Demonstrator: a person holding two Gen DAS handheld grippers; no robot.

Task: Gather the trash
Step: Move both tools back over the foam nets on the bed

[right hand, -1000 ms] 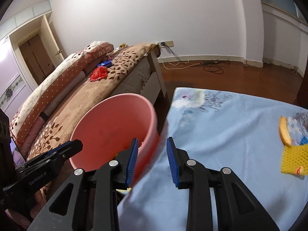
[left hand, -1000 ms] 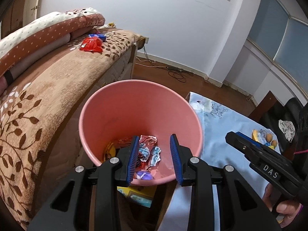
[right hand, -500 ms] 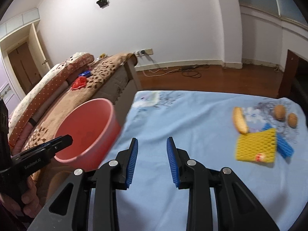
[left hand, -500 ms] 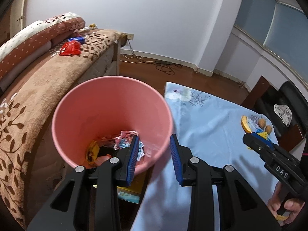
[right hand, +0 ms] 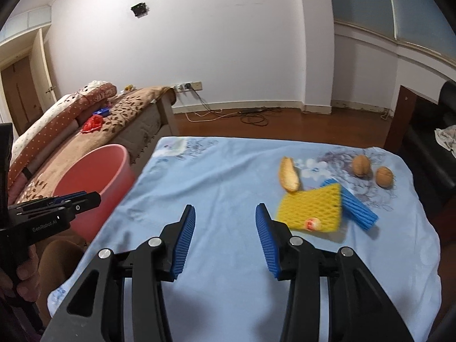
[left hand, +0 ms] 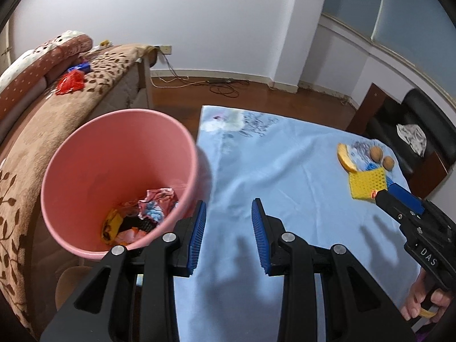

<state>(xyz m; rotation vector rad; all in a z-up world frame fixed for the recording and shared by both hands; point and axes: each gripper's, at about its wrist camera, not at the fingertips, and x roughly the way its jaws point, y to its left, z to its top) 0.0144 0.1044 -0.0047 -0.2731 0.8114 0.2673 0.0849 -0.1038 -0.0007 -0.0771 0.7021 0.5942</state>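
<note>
A pink bin (left hand: 71, 154) with crumpled wrappers (left hand: 156, 202) inside stands left of the blue-clothed table (left hand: 285, 176); it also shows in the right wrist view (right hand: 94, 171). On the table's right part lie a yellow foam net (right hand: 312, 208), a blue foam net (right hand: 359, 208), a peel piece (right hand: 288, 173) and two walnuts (right hand: 361, 165). My left gripper (left hand: 228, 228) is open and empty over the table's left edge by the bin. My right gripper (right hand: 225, 236) is open and empty above the cloth, left of the yellow net.
A bed with a brown leaf blanket (right hand: 134, 114) lies beyond the bin, with red (right hand: 91, 124) and blue wrappers (right hand: 101, 111) on it. A black chair with a crumpled cloth (left hand: 413, 138) stands right of the table. Cables lie on the wooden floor (right hand: 253, 116).
Both grippers have swung right, away from the bin and over the table. The right gripper now faces the yellow net and walnuts. Both stay open and empty.
</note>
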